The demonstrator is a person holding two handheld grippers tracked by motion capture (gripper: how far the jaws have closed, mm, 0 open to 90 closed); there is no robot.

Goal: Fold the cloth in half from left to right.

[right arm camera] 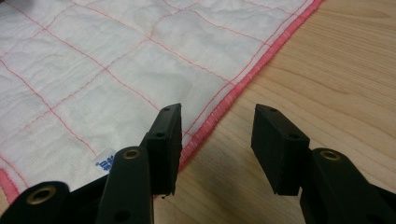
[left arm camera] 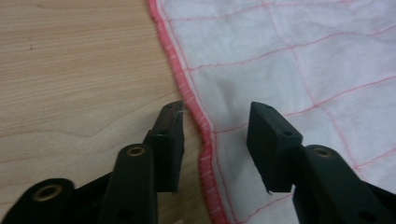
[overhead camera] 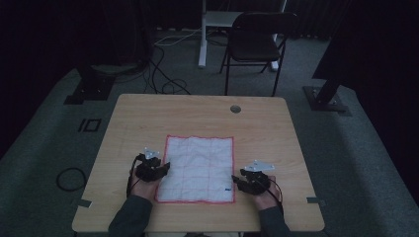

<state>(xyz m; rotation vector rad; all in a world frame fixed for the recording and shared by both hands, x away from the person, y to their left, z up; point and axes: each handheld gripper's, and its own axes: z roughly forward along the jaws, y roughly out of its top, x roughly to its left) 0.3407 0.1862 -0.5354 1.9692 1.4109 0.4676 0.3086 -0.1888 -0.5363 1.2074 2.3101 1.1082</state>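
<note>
Both tools (left arm camera: 215, 140) (right arm camera: 217, 144) gape astride cloth (overhead camera: 197, 168) edges.

Dim light all round, dark curtains closing off the back. Grey carpet (overhead camera: 346, 148) underfoot. The wooden table (overhead camera: 148, 113) sits centre, a round cable hole (overhead camera: 235, 109) at its one o'clock. Black folding chair (overhead camera: 254, 42) at twelve, white desk leg (overhead camera: 202, 34) beside it, cables (overhead camera: 163, 81) trailing at eleven, black stand bases (overhead camera: 326, 98) at two and ten
</note>
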